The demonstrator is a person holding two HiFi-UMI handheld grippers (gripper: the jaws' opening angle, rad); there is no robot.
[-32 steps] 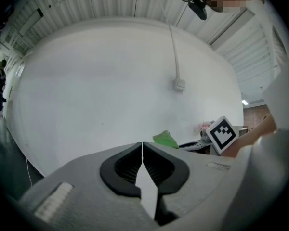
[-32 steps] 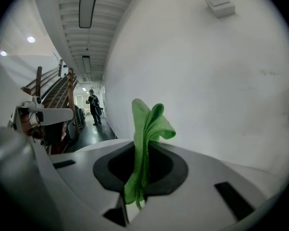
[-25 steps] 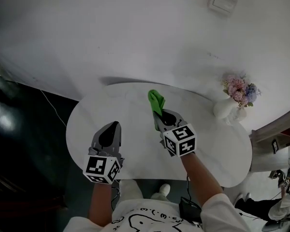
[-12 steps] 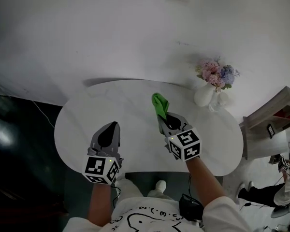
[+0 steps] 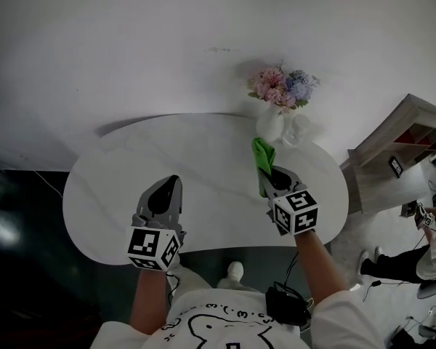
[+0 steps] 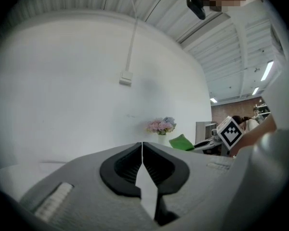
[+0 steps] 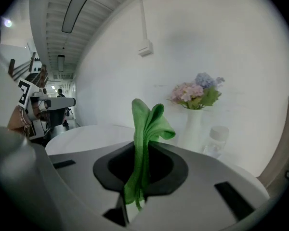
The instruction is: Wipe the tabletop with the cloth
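Head view first: cloth (image 5: 262,158), bright green and bunched into a narrow fold, stood out forward from the right gripper (image 5: 264,186) over the far right part of the tabletop (image 5: 116,187), near the vase of flowers (image 5: 270,126) and the small clear bottle (image 5: 298,129) at the table's back edge. The left gripper (image 5: 171,183) hovered over the near middle of the table, well apart from the cloth, with nothing in front of it. The pale surface showed no spill, streak or damp track, so nothing there told which parts had been wiped.

Left gripper view: its jaws met along a thin seam and held nothing. Beyond them the cloth (image 6: 182,142) and the right gripper's marker cube (image 6: 229,132) showed off to the right, beside the flowers.

Right gripper view: the jaws were pinched tight on the cloth (image 7: 147,124), with a short tail hanging behind the grip and the rest rising as a rolled tuft ahead of them. The vase (image 7: 192,124) and bottle (image 7: 216,139) stood close beyond, and the tabletop (image 7: 86,136) ran away to the left. Whether the tuft touched the surface could not be told; it looked lifted, not pressed flat.

As a judgement, the cloth was picked up and firmly held, but most of the wiping seemed left to do: the cloth needed lowering onto the surface, and the broad left and near areas lay untouched by it.
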